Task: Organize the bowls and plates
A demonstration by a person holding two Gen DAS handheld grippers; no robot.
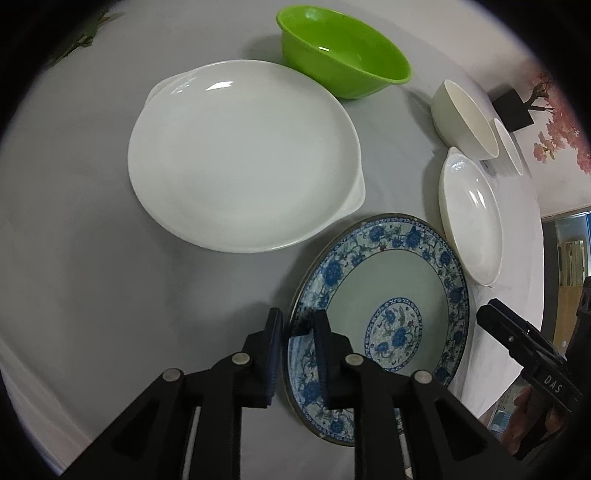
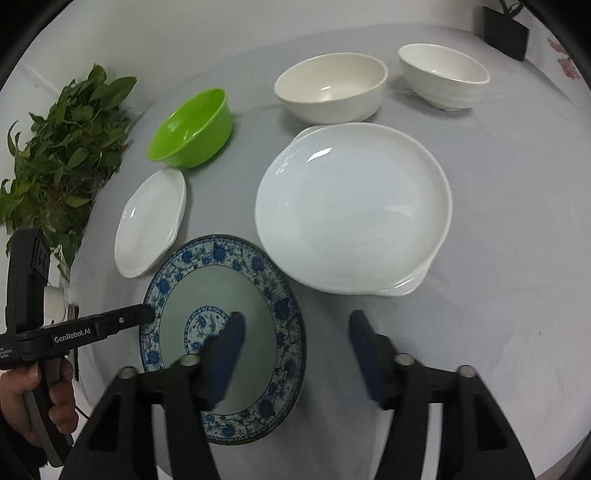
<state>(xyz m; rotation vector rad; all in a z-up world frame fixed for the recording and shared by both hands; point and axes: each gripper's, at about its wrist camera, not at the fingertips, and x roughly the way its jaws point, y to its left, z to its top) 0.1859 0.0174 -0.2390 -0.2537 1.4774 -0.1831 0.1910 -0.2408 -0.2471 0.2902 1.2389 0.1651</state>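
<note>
A blue-patterned plate (image 1: pixel 388 280) (image 2: pixel 221 295) lies on the grey table nearest to me. My left gripper (image 1: pixel 298 314) (image 2: pixel 147 314) points down with its jaws narrowly apart astride the plate's rim, and neither pad visibly presses on it. My right gripper (image 2: pixel 297 315) hangs open and wide, one finger over the plate's middle, the other over bare cloth. Beyond lie a large white handled plate (image 1: pixel 240 158) (image 2: pixel 351 206), a small white dish (image 1: pixel 469 221) (image 2: pixel 151 221), a green bowl (image 1: pixel 343 51) (image 2: pixel 192 129), a cream bowl (image 1: pixel 461 118) (image 2: pixel 328 88) and a white bowl (image 2: pixel 443 74).
A leafy plant (image 2: pixel 62 147) stands off the table's edge beside the green bowl. A black box (image 2: pixel 504 33) sits at the far side behind the white bowl. Grey cloth (image 1: pixel 92 221) stretches bare beside the large plate. A hand (image 2: pixel 22 391) holds the left gripper.
</note>
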